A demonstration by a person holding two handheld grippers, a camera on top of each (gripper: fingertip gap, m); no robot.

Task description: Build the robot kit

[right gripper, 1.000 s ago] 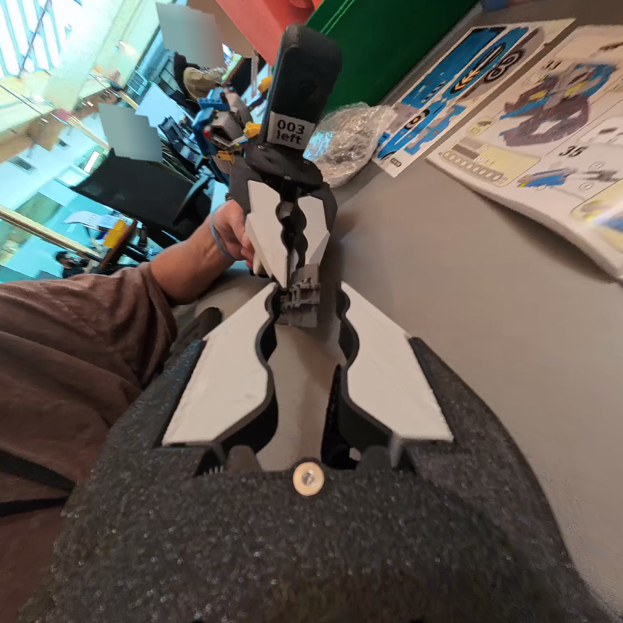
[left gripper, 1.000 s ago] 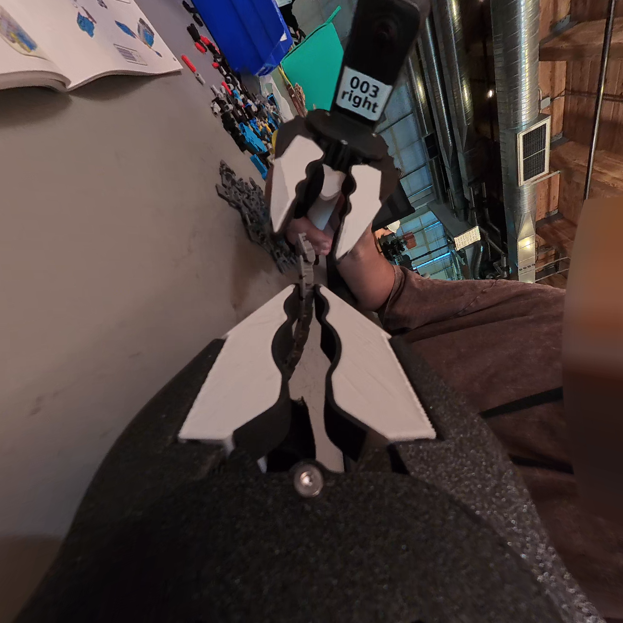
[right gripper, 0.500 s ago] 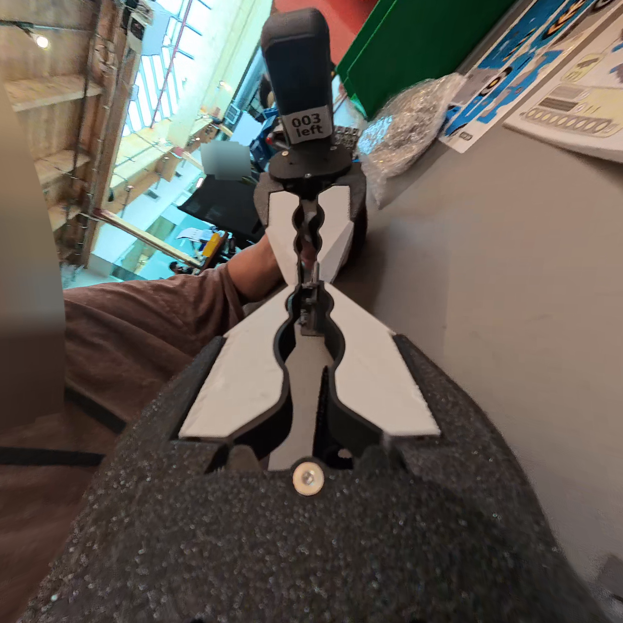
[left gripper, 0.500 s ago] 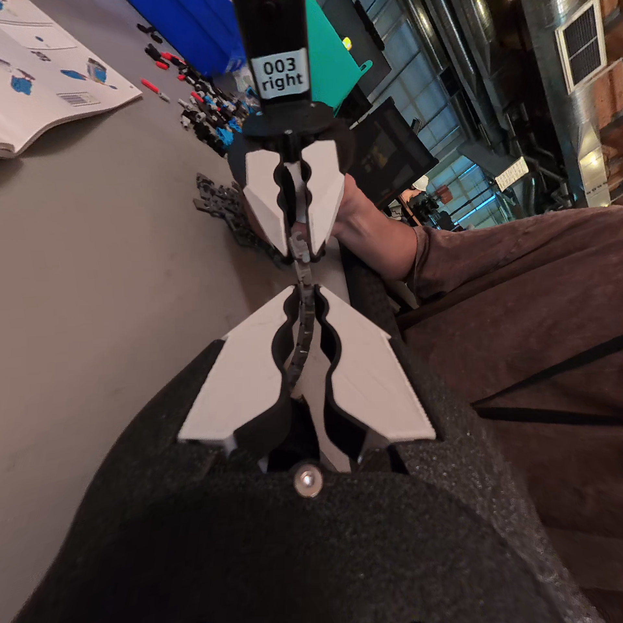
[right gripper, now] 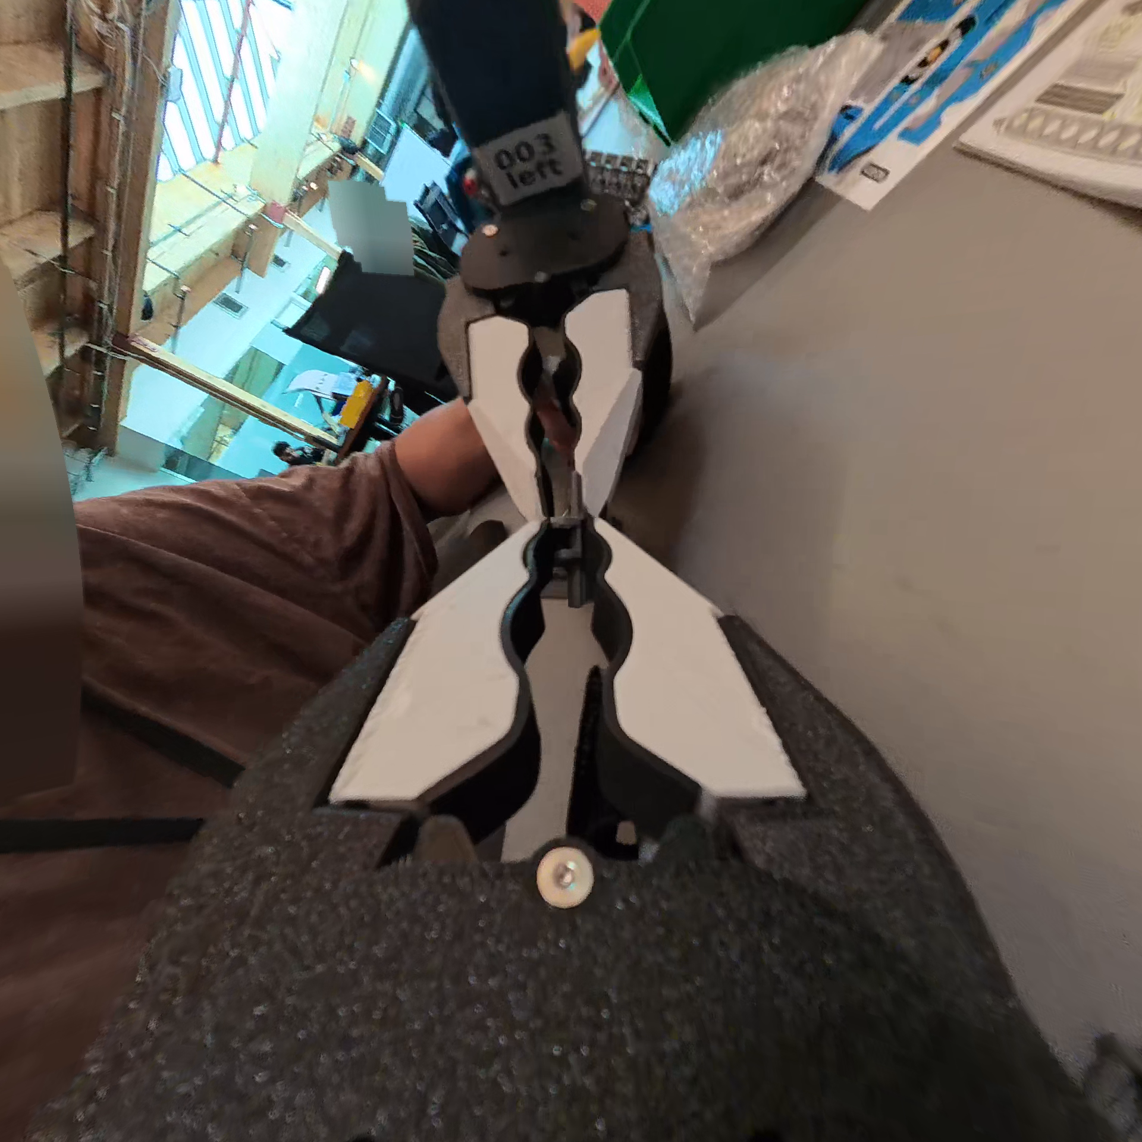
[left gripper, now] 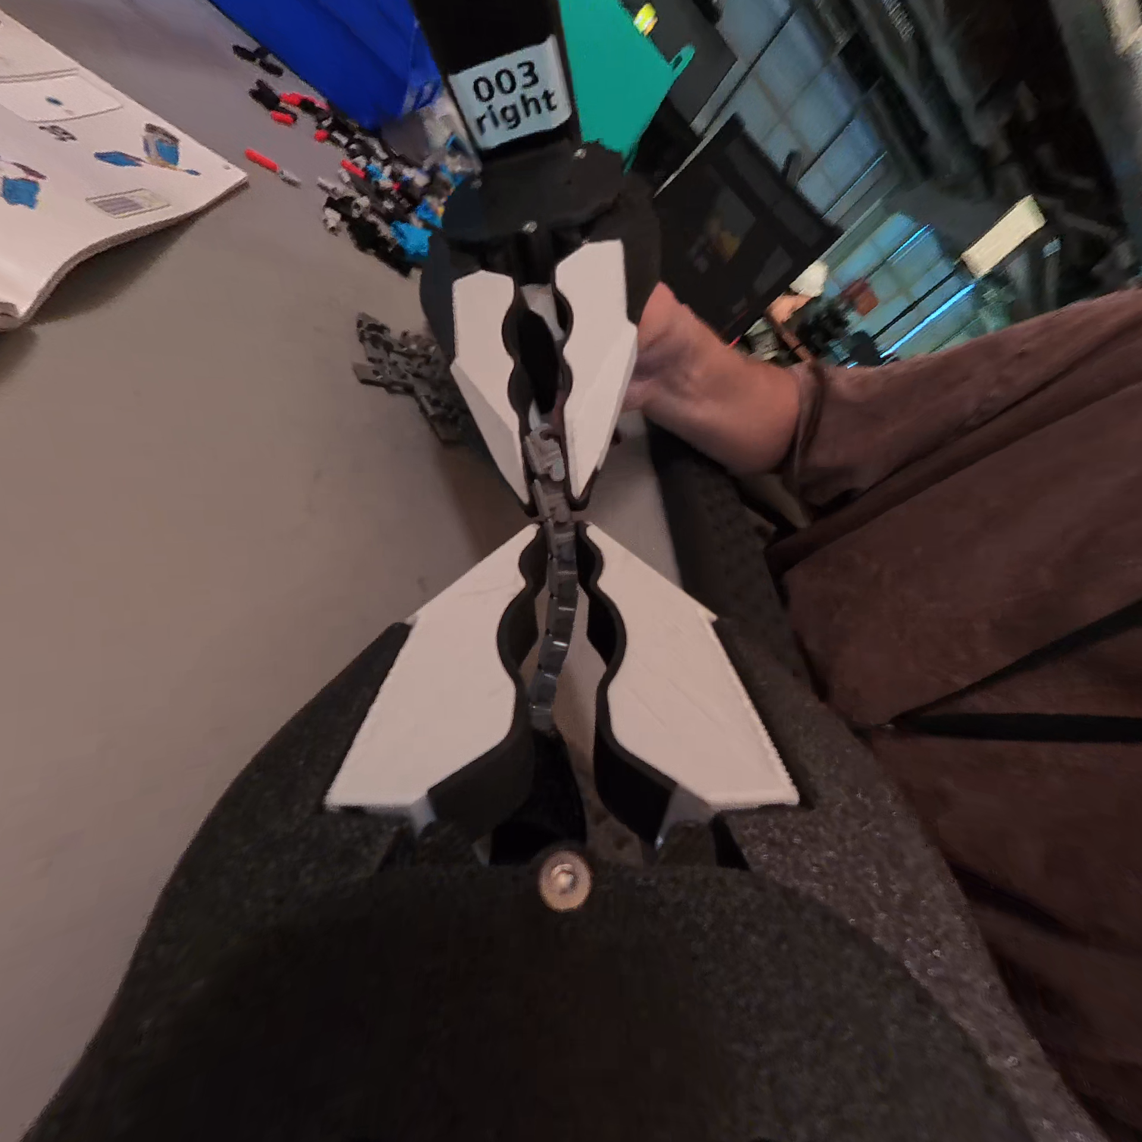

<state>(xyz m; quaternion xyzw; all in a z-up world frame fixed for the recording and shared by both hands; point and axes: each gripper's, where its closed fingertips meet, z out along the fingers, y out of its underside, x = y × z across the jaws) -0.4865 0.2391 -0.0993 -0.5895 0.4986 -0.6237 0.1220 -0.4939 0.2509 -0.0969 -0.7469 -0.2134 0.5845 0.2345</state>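
Observation:
My left gripper (left gripper: pixel 559 534) is shut on a dark grey chain of plastic links (left gripper: pixel 556 624) that runs back between its fingers. The chain's lighter grey end links (left gripper: pixel 544 454) stick out forward into my right gripper (left gripper: pixel 555 497), which faces mine tip to tip and is shut on them. In the right wrist view my right gripper (right gripper: pixel 565 528) is shut on a grey link piece (right gripper: pixel 575 571), and the left gripper (right gripper: pixel 565 503) meets it head on. Both are held just above the grey table (left gripper: pixel 185 494) by a person in brown sleeves (left gripper: pixel 958 494).
An open instruction booklet (left gripper: pixel 93 185), a blue bin (left gripper: pixel 346 49), a scatter of small black, red and blue parts (left gripper: pixel 383 185) and a heap of dark grey links (left gripper: pixel 401 364) lie beyond. A green bin (right gripper: pixel 710 49), a plastic bag (right gripper: pixel 754 160) and printed sheets (right gripper: pixel 1050 111) sit at the far side. Only a small space, under 4 cm, lies between the two pairs of fingers.
My right gripper was open around the end links a second ago and has shut on them. Both grippers have swung into line, tip to tip.

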